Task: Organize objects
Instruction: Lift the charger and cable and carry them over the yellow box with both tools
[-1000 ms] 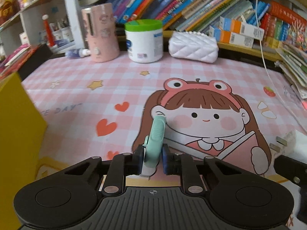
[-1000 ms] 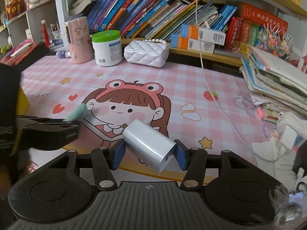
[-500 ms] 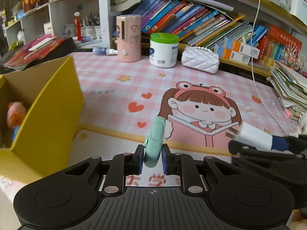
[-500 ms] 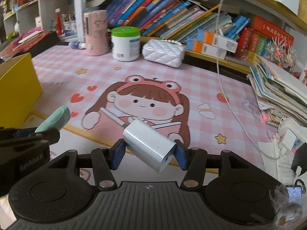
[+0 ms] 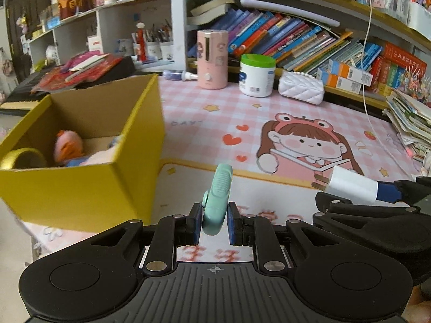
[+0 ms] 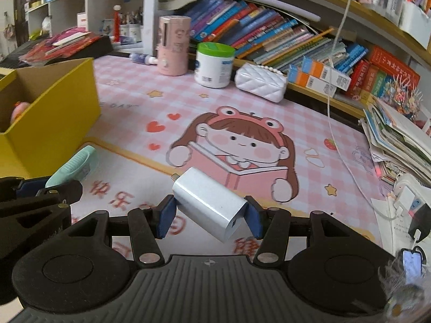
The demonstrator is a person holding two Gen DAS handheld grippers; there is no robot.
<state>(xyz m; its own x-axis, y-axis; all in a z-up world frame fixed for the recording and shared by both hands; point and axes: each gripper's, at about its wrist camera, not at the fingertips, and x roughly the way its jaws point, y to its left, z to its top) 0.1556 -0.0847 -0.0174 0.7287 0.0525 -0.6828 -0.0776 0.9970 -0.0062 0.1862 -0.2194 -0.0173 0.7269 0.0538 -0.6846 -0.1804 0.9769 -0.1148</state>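
Left tool (image 5: 214,224) pinches a mint clip (image 5: 217,197); right tool (image 6: 209,216) pinches a white charger (image 6: 208,204). Yellow box (image 5: 80,180) stands near left, contents blurred; surface (image 5: 282,202) lies open ahead.

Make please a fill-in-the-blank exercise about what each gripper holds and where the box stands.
1. The left gripper is shut on a mint-green ____.
2. The right gripper is shut on a white ____.
3. The yellow box stands to the ____ of both grippers.
4. The white jar at the back has a ____ lid.

Missing words: comb; charger; left; green
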